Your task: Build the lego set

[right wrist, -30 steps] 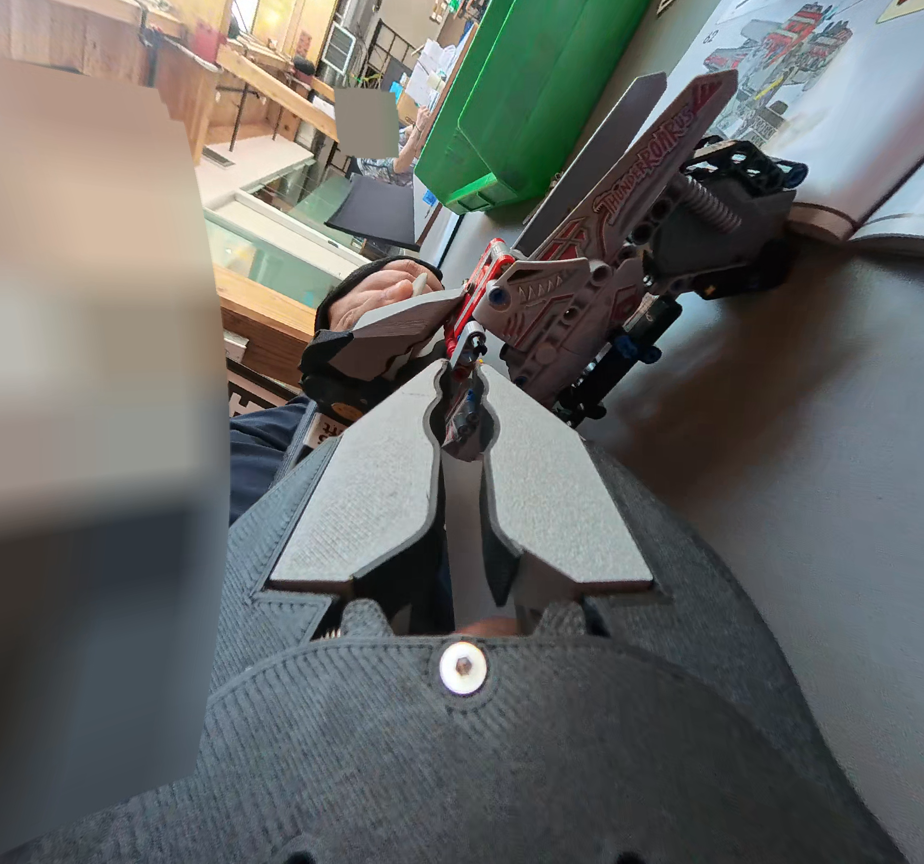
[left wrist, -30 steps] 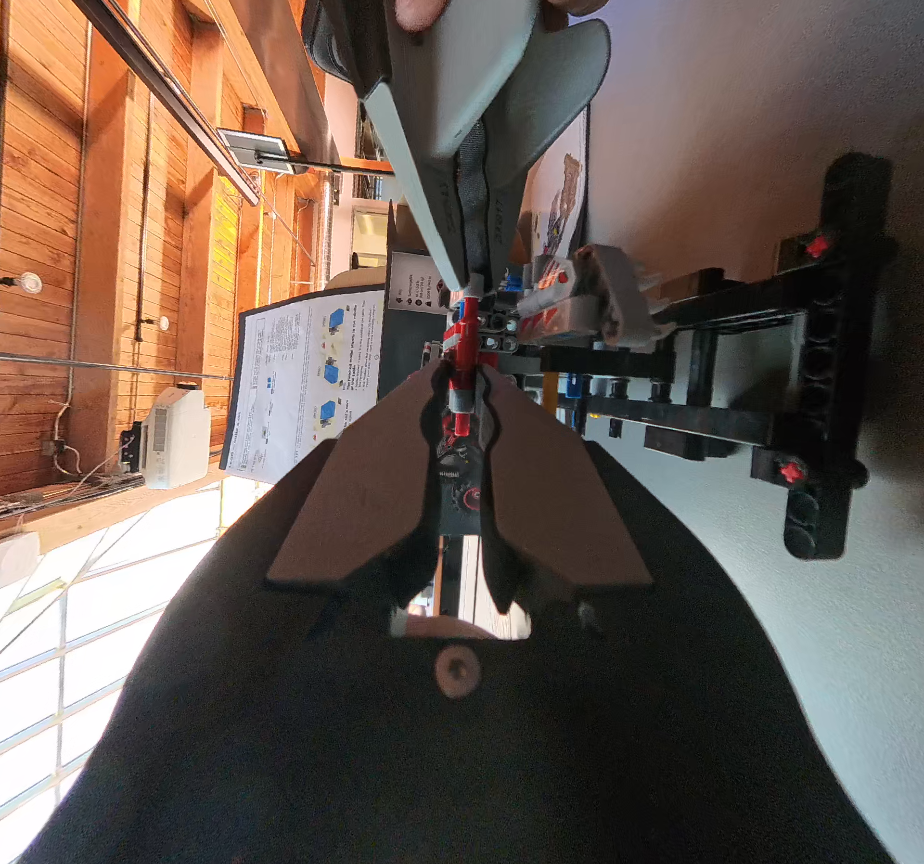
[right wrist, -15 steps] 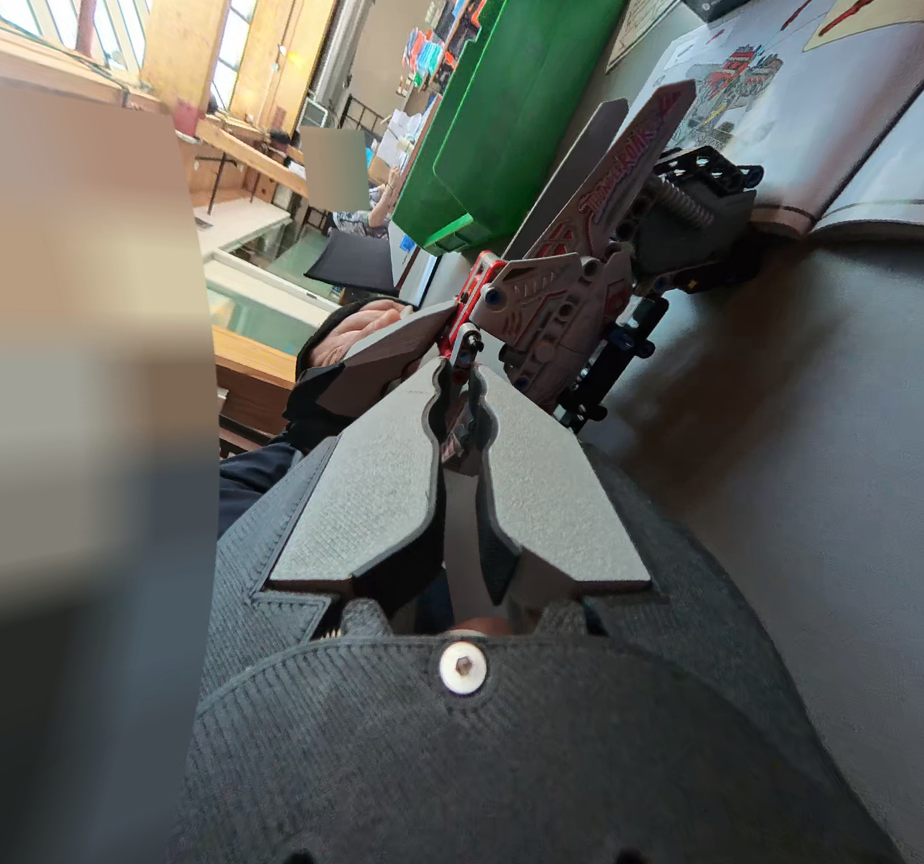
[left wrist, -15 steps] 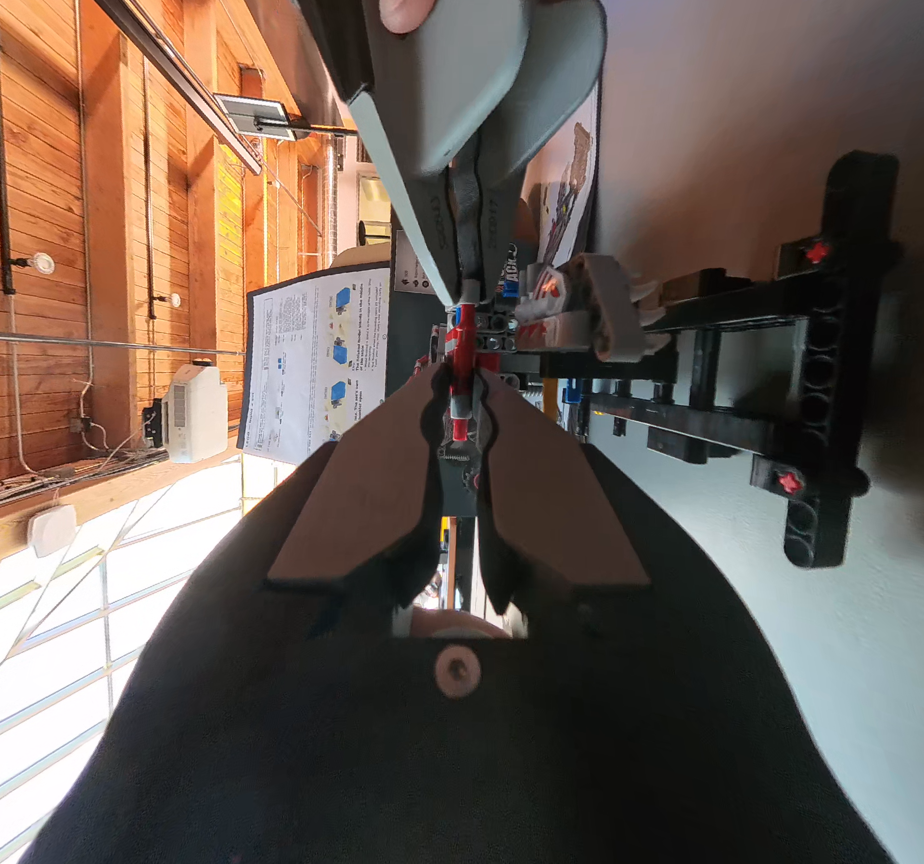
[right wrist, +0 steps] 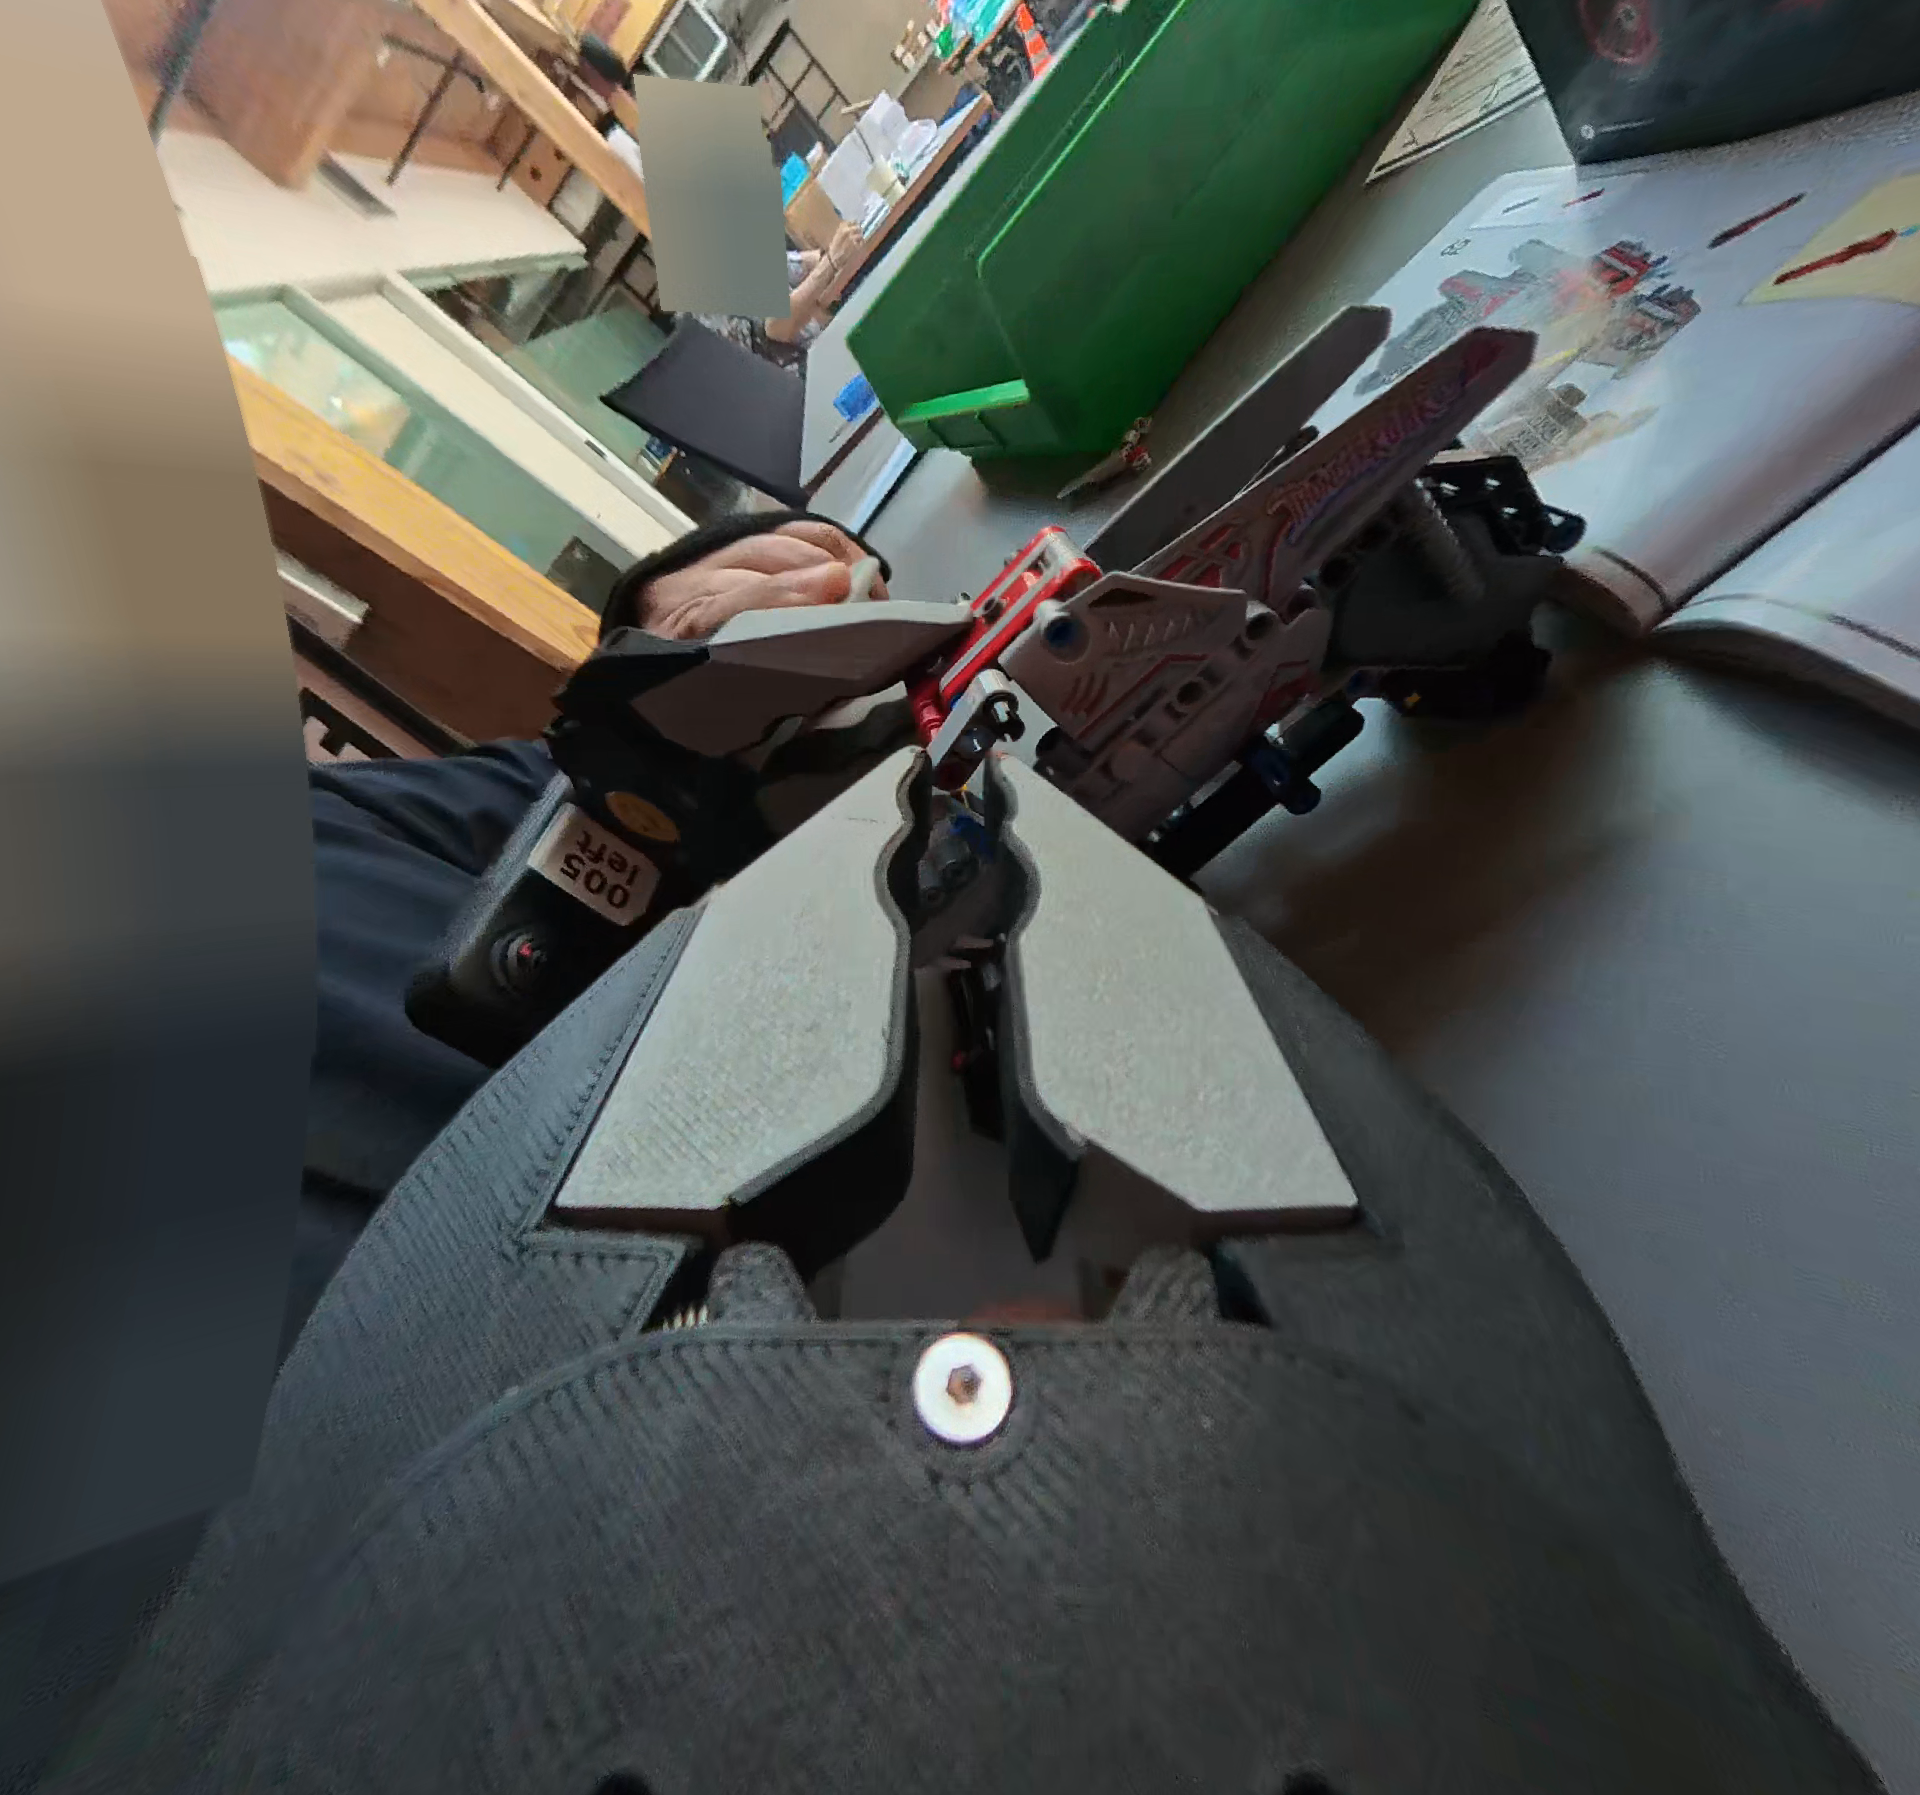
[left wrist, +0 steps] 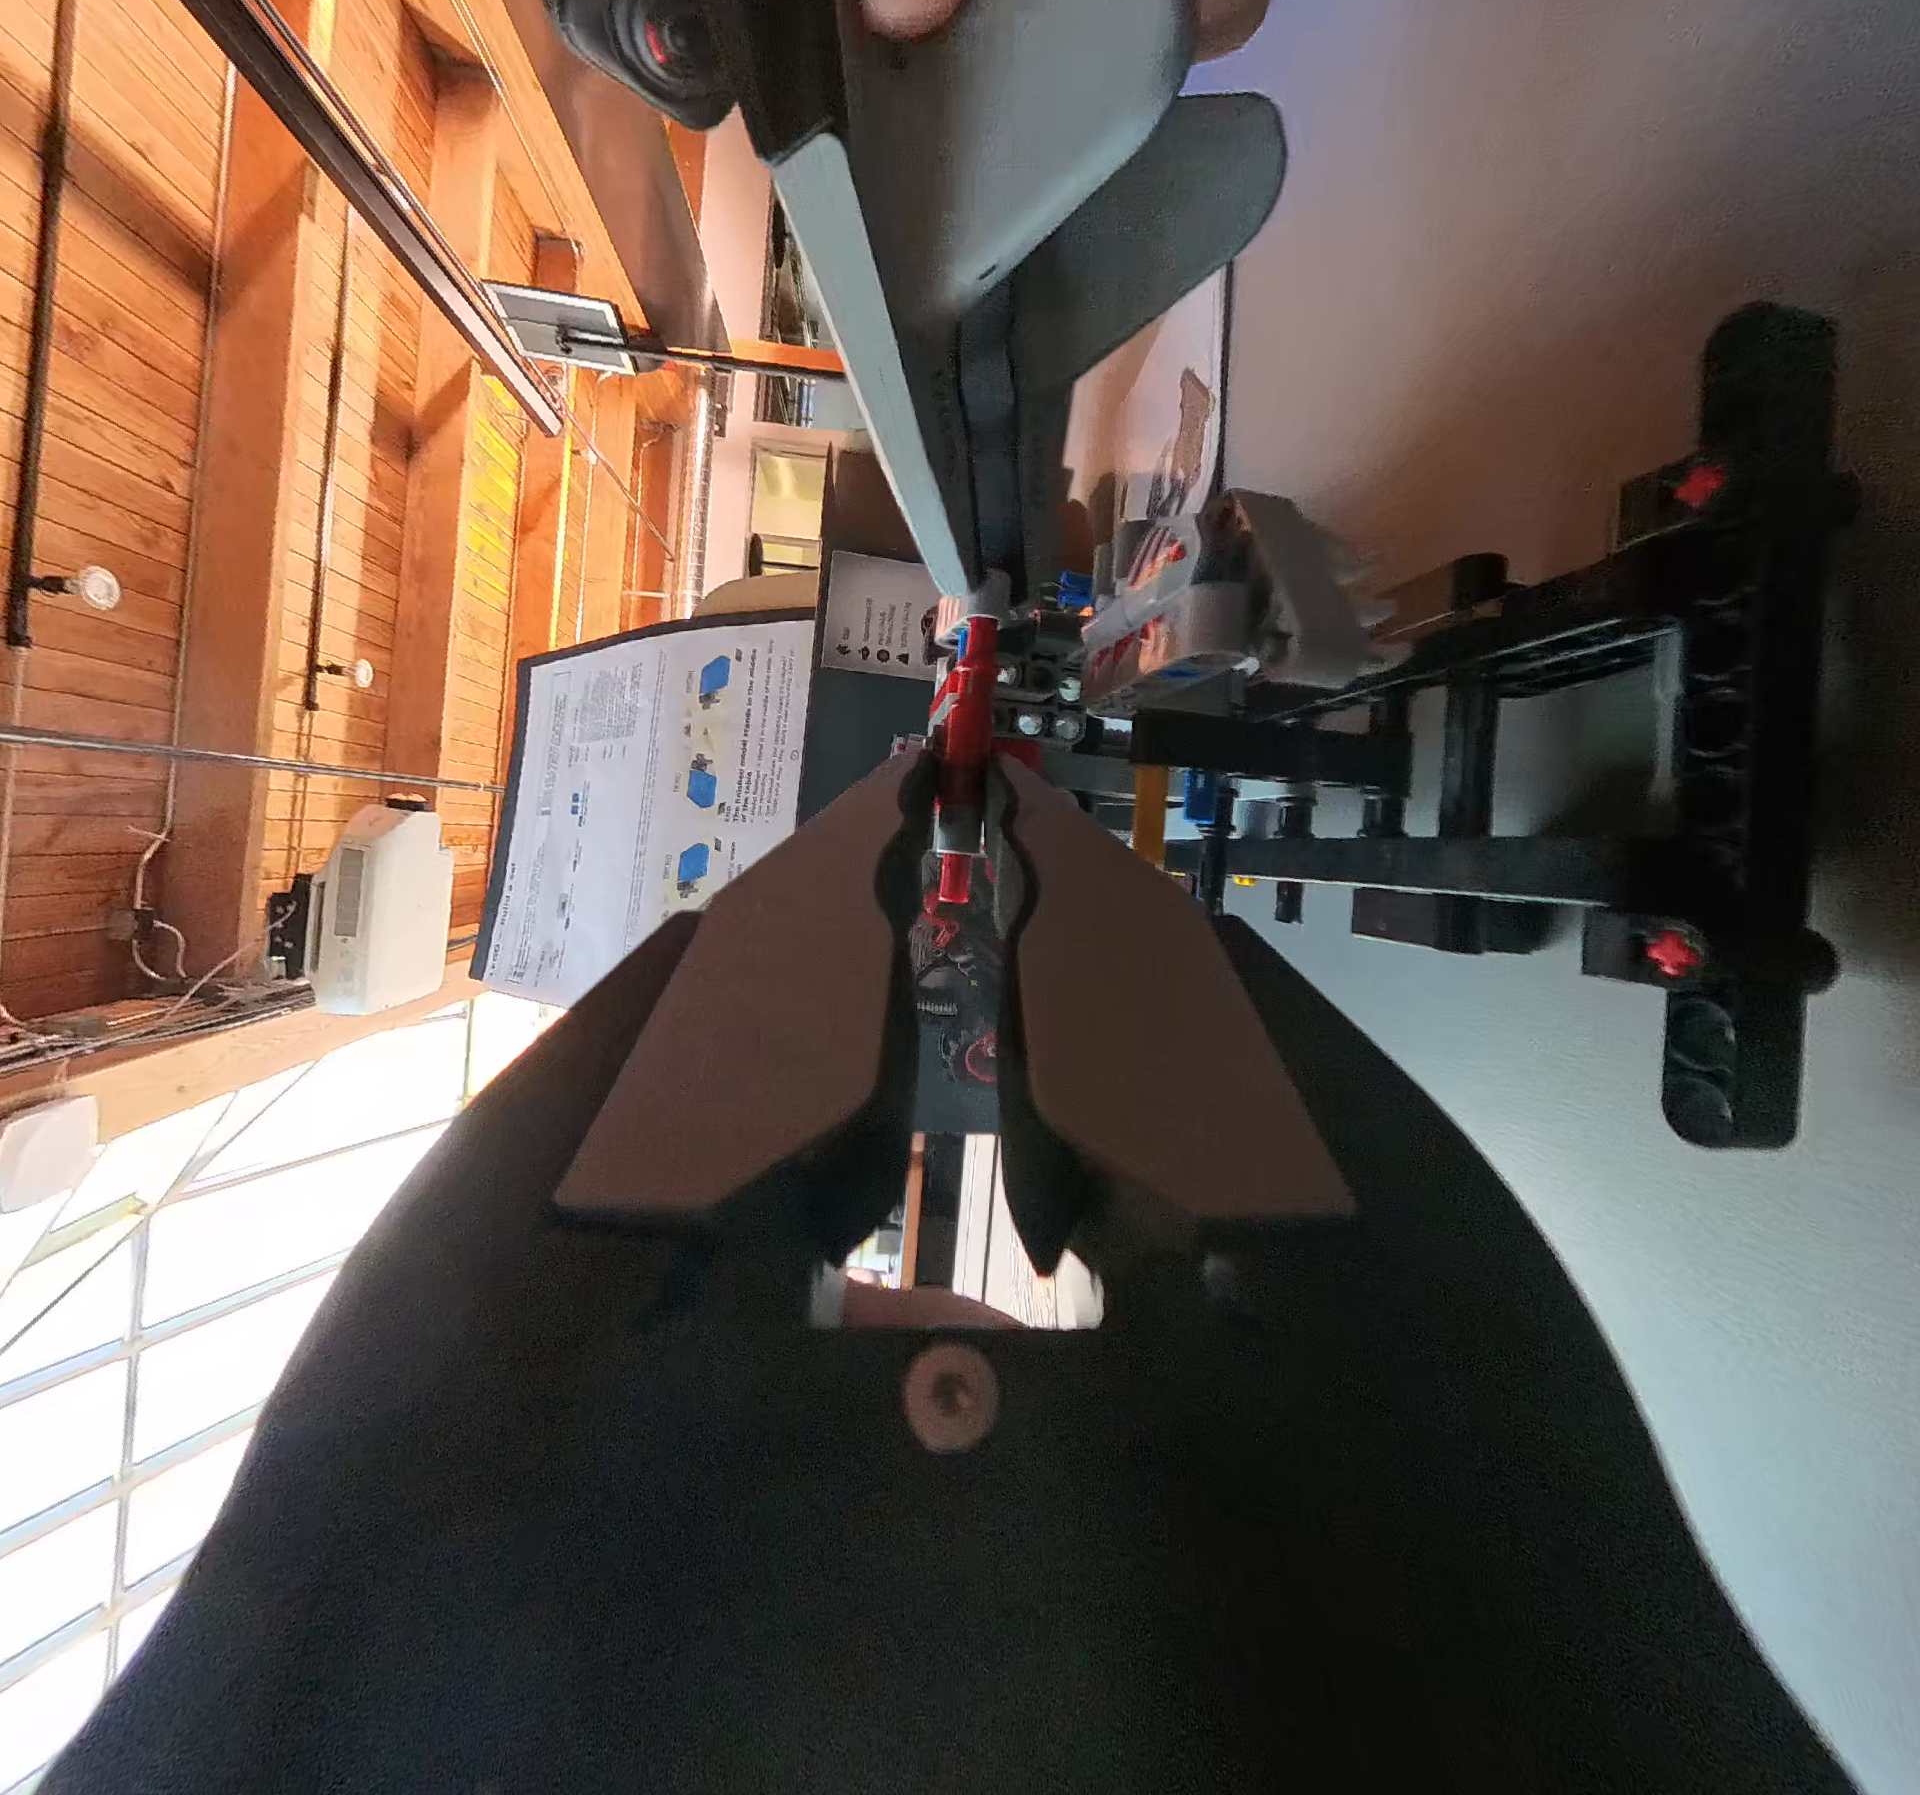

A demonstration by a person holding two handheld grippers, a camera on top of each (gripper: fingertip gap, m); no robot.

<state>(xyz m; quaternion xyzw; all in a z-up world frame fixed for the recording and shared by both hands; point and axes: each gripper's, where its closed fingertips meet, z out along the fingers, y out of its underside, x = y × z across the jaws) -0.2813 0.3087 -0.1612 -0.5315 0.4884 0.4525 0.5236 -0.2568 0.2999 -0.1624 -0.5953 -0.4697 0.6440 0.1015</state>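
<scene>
The lego model, a vehicle with grey stickered panels [right wrist: 1143,654] and a black frame [left wrist: 1745,706], lies on the grey table [right wrist: 1558,914]. My left gripper [left wrist: 961,779] is shut on the red beam [left wrist: 966,717] at the model's end. It also shows in the right wrist view [right wrist: 940,633], on the same red beam [right wrist: 1013,592]. My right gripper [right wrist: 954,777] is shut on a small grey piece [right wrist: 975,706] at that same end. In the left wrist view it [left wrist: 987,587] comes in from above, opposite my left gripper. What sits deeper between the jaws is hidden.
An open instruction booklet [right wrist: 1714,374] lies behind the model. A green bin [right wrist: 1143,166] and a black box [right wrist: 1714,0] stand farther back. A printed sheet [left wrist: 644,789] stands upright beyond the model. A person sits in the background. Only a small space, under 4 cm, lies between the two pairs of fingers.
Both grippers keep their hold. The right wrist view has swung, so the model now sits lower and flatter in it. The right gripper has shifted slightly in the left view.
</scene>
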